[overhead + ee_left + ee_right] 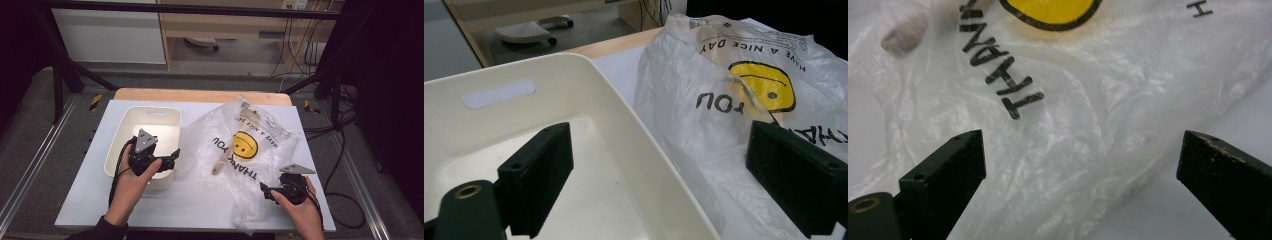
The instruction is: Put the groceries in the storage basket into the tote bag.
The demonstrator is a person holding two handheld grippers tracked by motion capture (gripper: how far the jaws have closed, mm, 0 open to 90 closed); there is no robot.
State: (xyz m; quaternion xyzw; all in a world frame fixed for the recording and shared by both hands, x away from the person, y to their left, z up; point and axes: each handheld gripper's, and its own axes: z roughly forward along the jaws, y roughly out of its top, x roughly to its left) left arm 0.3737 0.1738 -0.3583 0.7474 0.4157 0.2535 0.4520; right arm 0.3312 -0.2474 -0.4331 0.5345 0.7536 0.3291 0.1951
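Observation:
A clear plastic bag (250,125) printed with a yellow smiley and "THANK YOU" lies crumpled on the white tabletop (200,205), right of centre. Through the plastic shows a pale wooden handle (218,165). My left gripper (174,159) hovers over the near right corner of a cream bin (150,115), jaws open and pointing toward the bag (724,100). The bin (624,100) looks empty inside. My right gripper (265,191) sits at the bag's near right edge, open. In the right gripper view its jaws stand wide apart above wrinkled plastic (1048,150), not pinching it.
A wooden table edge (200,95) shows behind the white top. Black frame bars (65,65) stand at the far corners. Cables (345,150) trail on the floor at right. A wooden desk (225,25) stands beyond.

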